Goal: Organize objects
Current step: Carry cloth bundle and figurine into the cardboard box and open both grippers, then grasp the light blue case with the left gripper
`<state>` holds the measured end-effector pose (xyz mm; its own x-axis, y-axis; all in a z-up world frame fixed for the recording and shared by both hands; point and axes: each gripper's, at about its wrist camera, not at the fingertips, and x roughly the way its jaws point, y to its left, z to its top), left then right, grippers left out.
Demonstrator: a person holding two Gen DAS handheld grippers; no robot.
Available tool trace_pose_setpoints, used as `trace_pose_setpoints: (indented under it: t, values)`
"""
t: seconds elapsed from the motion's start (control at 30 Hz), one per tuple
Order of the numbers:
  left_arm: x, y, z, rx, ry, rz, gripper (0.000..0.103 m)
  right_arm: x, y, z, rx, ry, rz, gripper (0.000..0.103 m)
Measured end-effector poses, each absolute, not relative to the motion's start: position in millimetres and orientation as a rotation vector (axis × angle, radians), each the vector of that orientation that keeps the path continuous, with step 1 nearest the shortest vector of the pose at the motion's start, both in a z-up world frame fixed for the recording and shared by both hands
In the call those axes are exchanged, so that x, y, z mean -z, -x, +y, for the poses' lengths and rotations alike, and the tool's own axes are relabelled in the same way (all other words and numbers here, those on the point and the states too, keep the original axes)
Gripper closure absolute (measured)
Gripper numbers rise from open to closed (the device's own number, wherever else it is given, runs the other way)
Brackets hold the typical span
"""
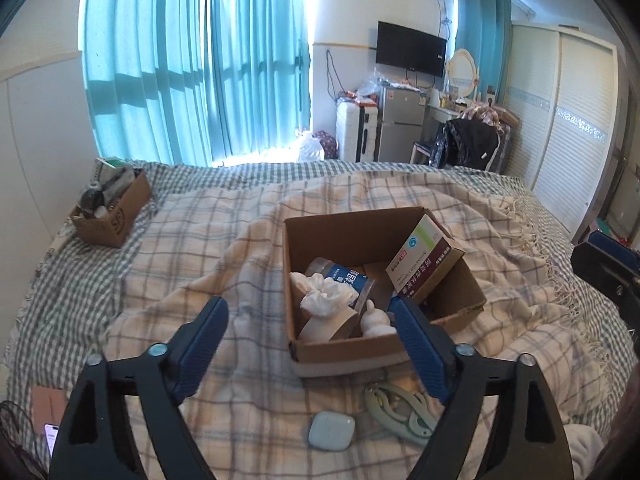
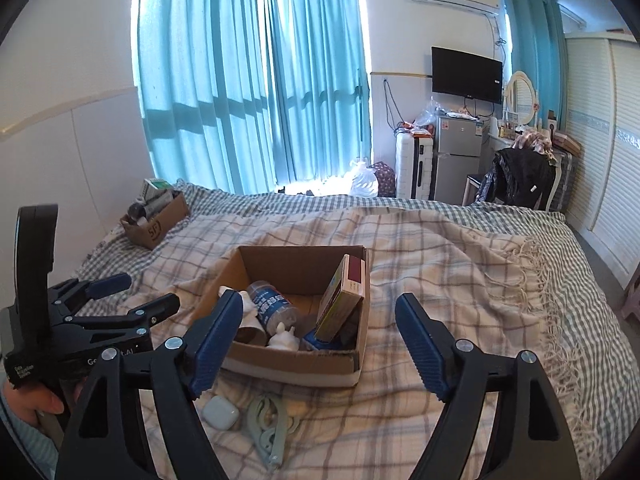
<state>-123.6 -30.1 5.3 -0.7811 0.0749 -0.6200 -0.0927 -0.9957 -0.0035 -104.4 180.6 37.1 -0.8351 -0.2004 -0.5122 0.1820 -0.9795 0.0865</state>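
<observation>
On the bed (image 1: pixel 200 240) sits a cardboard box (image 1: pixel 340 344) holding a bottle (image 1: pixel 340 276) and carton (image 1: pixel 420 260); an earbud case (image 1: pixel 331 431) and clip (image 1: pixel 400 408) lie before it, a second box (image 1: pixel 112 216) far left.

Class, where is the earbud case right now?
In both views the earbud case lies on the blanket, in front of the box, left of the green clip.

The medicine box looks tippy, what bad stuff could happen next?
1. The medicine box leans on the cardboard box rim; a bump could tip it out.
2. The earbud case and green hanger lie on the soft, wrinkled blanket, so an open claw might pinch fabric too.
</observation>
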Motion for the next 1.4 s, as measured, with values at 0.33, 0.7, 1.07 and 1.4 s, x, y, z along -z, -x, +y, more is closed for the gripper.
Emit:
trace_pose_setpoints:
  t: [0.33, 0.7, 1.07, 1.4]
  values:
    - [0.8, 63.7, -50.8, -2.959, 0.922, -0.022, 0.0, -31.6, 39.4, 177.0, 2.856, -0.796, -0.035, 0.015]
    - [81.9, 57.1, -55.6, -2.963, 1.041, 0.026, 0.0, 44.6, 49.0, 141.0, 2.778, -0.905, 0.095, 0.015]
    - [159.8, 83.5, -56.9, -2.898, 1.241, -0.015, 0.0, 120.8, 91.7, 142.7, 2.69, -1.105, 0.065, 0.015]
    - [191.1, 109.2, -30.5, -2.75, 1.288, 0.066, 0.004, 141.4, 110.3, 151.0, 2.679, -1.16, 0.037, 0.015]
